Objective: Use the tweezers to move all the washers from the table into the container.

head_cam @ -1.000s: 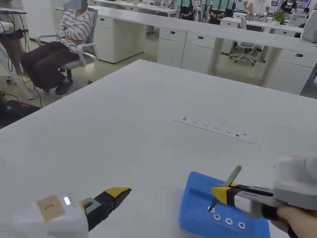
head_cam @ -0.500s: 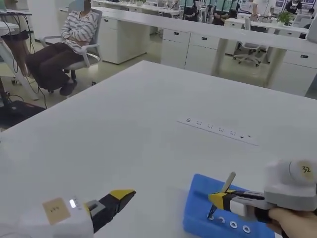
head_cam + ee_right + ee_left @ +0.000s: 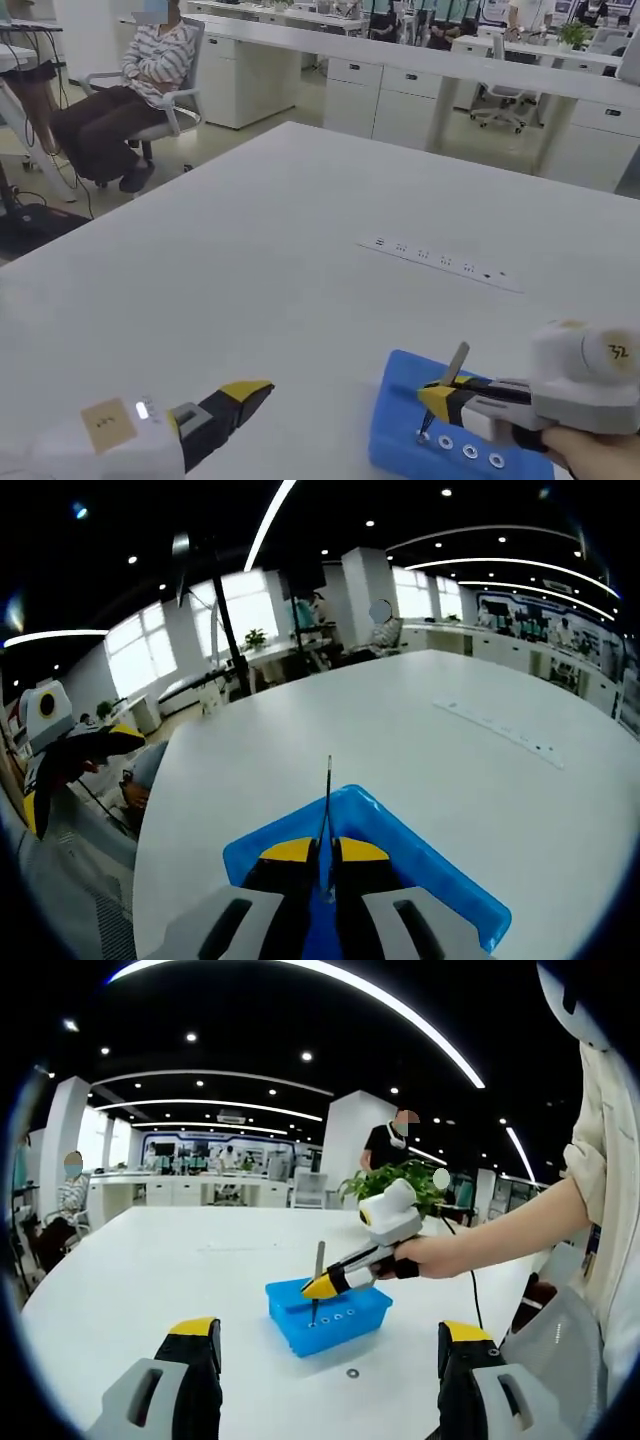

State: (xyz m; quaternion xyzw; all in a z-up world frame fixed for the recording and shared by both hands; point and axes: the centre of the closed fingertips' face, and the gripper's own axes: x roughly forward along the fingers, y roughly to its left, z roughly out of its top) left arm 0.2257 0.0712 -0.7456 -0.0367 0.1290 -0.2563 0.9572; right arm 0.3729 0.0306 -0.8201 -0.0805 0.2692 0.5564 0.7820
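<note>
Fingers of right gripper tight on slim tweezers above blue container; fingers of left gripper apart.

Open table around the blue container

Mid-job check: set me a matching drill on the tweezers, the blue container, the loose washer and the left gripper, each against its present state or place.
Things:
1. tweezers
2. container
3. loose washer
4. left gripper

States or places:
A. on the table, outside the container
B. jaws open, holding nothing
C. blue, with washers lying inside
D. clamped in the right gripper, tips down in the container

Pairs: 1-D, 2-C, 3-A, 4-B.
</note>
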